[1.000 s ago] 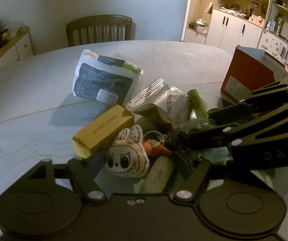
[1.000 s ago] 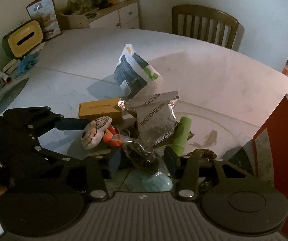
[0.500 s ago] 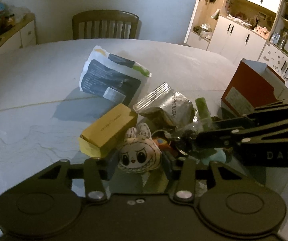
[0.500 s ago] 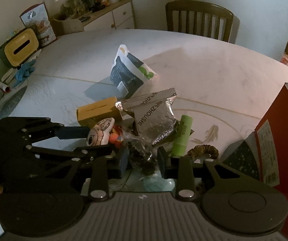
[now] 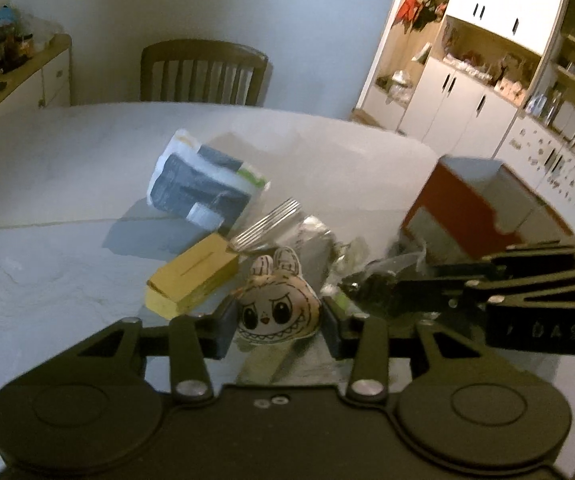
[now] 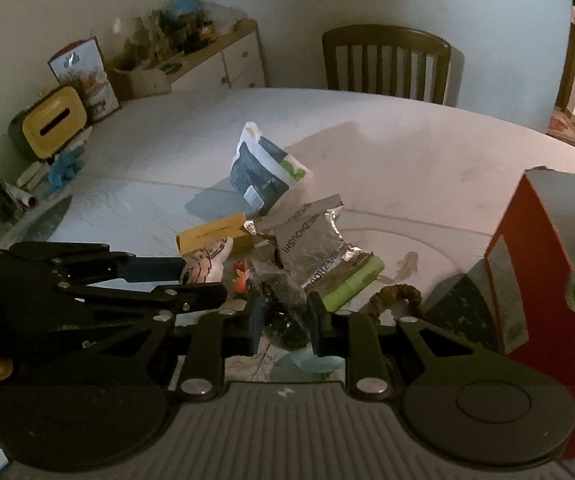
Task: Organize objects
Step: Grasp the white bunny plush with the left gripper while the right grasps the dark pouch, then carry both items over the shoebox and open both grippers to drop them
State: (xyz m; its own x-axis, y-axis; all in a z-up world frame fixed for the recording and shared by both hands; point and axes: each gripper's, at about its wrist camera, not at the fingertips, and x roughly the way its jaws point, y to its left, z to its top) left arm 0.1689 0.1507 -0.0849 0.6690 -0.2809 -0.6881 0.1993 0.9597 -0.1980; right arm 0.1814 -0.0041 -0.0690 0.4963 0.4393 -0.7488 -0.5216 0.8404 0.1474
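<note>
You have a big white table [image 6: 427, 168] with a red box [image 6: 543, 248] at its right side. In the middle is a pile: a dark blue bag [image 6: 263, 172], a silver bag [image 6: 311, 240] and a yellow box [image 5: 193, 276]. Your left gripper [image 5: 277, 316] is squeezed tight on the plush bunny face [image 5: 277, 308], near the yellow box. Your right gripper [image 6: 283, 322] is squeezed on a small clear bag of dark bits [image 6: 283, 320], just in front of the silver bag

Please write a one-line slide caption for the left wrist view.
Left gripper jaws closed on a beige plush monster doll, beside a yellow cardboard box on the white table.
</note>
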